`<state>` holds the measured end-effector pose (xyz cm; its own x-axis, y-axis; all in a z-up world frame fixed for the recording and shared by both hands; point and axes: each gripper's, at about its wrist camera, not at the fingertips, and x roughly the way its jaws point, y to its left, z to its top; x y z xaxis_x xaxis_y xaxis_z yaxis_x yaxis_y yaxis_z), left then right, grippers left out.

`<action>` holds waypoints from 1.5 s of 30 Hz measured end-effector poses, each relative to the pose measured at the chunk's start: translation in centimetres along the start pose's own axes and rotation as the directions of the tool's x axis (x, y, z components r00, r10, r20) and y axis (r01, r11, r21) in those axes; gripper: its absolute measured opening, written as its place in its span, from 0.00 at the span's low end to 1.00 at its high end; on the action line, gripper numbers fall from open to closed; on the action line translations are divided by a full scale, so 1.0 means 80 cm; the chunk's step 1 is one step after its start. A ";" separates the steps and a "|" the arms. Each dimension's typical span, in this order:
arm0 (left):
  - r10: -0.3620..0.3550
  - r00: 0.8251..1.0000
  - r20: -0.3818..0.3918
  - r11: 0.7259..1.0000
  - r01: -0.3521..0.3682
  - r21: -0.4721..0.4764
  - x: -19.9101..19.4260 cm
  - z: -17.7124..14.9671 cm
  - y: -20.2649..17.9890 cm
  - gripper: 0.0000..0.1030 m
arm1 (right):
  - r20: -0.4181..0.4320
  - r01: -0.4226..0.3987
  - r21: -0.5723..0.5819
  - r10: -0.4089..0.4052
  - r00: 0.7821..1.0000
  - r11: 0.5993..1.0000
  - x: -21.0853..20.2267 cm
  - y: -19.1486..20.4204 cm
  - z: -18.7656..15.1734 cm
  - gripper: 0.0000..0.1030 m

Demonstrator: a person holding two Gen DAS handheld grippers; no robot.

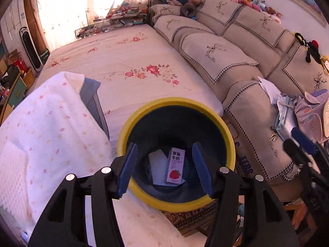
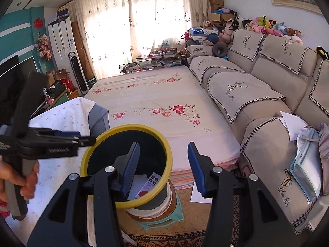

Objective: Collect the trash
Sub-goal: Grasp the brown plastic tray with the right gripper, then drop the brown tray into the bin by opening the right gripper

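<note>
Pink milk carton (image 1: 174,165) upright-ish in yellow-rimmed bin (image 1: 131,121), w/ white paper (image 1: 157,164).

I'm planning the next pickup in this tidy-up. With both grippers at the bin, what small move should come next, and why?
Probably swing the right gripper down toward the white sheet of paper on the patterned carpet beside the yellow-rimmed dark bin. Its jaws stand open and empty. The pink strawberry milk carton already lies inside the bin, and the left gripper above it is open and holds nothing.

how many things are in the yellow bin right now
2 visible: a strawberry milk carton standing at the bottom of the bin, and a white paper beside it, on its left in the left wrist view. Anything underneath would be hidden.
</note>
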<state>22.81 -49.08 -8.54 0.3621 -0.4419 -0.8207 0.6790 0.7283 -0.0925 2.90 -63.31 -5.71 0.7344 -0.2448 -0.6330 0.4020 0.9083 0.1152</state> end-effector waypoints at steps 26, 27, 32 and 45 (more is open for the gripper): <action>0.414 0.871 0.266 0.866 -0.286 -0.410 -0.390 -0.392 0.269 0.95 | -0.381 -0.550 -0.361 0.419 0.824 0.753 -0.030 0.367 -0.139 0.26; 0.409 0.872 0.268 0.869 -0.282 -0.407 -0.389 -0.394 0.269 0.95 | -0.386 -0.549 -0.365 0.414 0.824 0.752 -0.027 0.370 -0.140 0.25; 0.390 0.876 0.284 0.883 -0.267 -0.387 -0.379 -0.387 0.253 0.95 | -0.395 -0.541 -0.360 0.401 0.826 0.760 -0.016 0.379 -0.144 0.24; 0.375 0.889 0.263 0.892 -0.268 -0.365 -0.354 -0.377 0.241 0.95 | -0.387 -0.553 -0.336 0.424 0.819 0.762 -0.015 0.367 -0.143 0.04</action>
<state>6.38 -6.73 -4.08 0.7443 -0.2577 -0.6162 0.2754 0.9589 -0.0683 7.57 -32.48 -10.30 0.5600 0.3155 -0.7660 -0.2838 0.9418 0.1804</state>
